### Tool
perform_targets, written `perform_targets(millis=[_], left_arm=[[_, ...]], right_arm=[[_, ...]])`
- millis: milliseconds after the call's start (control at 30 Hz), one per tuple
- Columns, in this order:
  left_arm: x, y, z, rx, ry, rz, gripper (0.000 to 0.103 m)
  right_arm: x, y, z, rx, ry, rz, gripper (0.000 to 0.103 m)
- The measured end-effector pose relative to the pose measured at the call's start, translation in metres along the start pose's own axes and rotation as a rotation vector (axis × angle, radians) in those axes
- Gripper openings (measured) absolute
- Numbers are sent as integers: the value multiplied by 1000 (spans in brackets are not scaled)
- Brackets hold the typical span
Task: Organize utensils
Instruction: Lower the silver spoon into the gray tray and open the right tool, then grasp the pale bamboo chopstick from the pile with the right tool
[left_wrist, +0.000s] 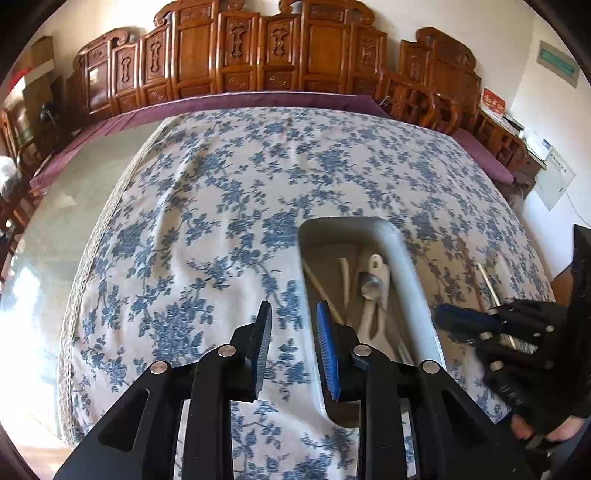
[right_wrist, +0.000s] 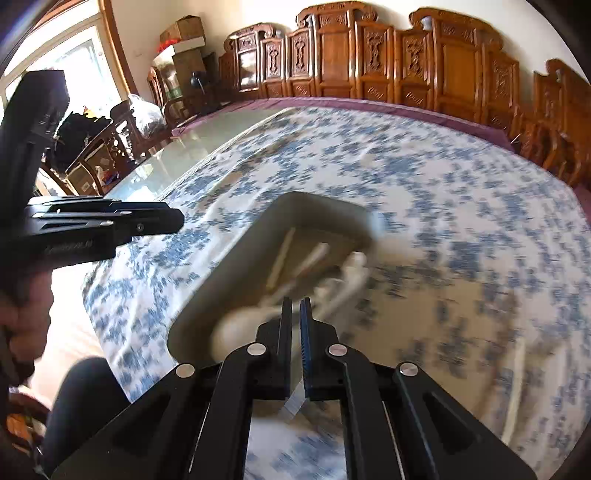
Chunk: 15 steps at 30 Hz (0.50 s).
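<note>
The utensils (left_wrist: 373, 280) lie in the tray (left_wrist: 402, 251), right of centre in the left view: pale sticks, a white-handled piece and a metal spoon, crossed over one another. A thin metal rod (left_wrist: 487, 282) shows on the cloth (left_wrist: 221, 184) outside the tray, at the right edge of the frame.

Risks, as I judge them:
- The right view is smeared by motion. A fast reach into the tray (right_wrist: 229, 273) could knock its rim and slide it on the loose cloth.
- The pieces overlap, so a pinch on one may drag or flip another out.
- The rod is slim and smooth, so it could slip from a shallow grip.
- The two grippers are near each other by the tray and could collide.

The left gripper (left_wrist: 291, 310) is wide apart and holds nothing. It hovers at the tray's left rim, its blue pad over the edge.

The right gripper (right_wrist: 295, 301) is nearly together, with only a narrow slit left. Something glints low in that slit, but blur hides whether it clamps anything. In the left view it (left_wrist: 454, 319) sits just right of the tray, close to the rod.
</note>
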<state>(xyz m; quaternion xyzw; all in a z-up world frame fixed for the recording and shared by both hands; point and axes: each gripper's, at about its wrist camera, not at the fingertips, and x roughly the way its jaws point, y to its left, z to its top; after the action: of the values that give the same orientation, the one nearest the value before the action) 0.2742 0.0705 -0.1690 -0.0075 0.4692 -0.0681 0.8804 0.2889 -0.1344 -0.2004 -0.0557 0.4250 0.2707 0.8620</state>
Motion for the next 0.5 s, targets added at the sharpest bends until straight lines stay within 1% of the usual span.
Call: perform_targets(millis=[100,200,267,300,333,367,467,500], left_arm=[[-4,-14,-2,19,-11,-9,30],[-7,-32,-4,40,-24,-20,43],[-8,-43,-6,50,-37,-18,60],[-10,-49,-8,55,-45,-17,65],[-10,-53,-9,57,-50,-15,72],[-10,-60,-11,60,-54,-14,76],[-9,-75,-17,61,-63,-24,82],[-8,-81,-20,58,-65,-35,82]], right_arm=[[-21,-26,-15,8,-7,-44,7],[-44,-61,-35,28,-9,-110,7],[-54,-80,-48,50,-10,-138,7],[-57,-88,-53,59,-9,-147,7],[-61,-98,-59,69,-6,-163,7],[-64,-106,-65,74,-6,-180,7],[-66,-123,-80,79,-1,-209,7],[-65,-127,-83,84,2,-211,7]])
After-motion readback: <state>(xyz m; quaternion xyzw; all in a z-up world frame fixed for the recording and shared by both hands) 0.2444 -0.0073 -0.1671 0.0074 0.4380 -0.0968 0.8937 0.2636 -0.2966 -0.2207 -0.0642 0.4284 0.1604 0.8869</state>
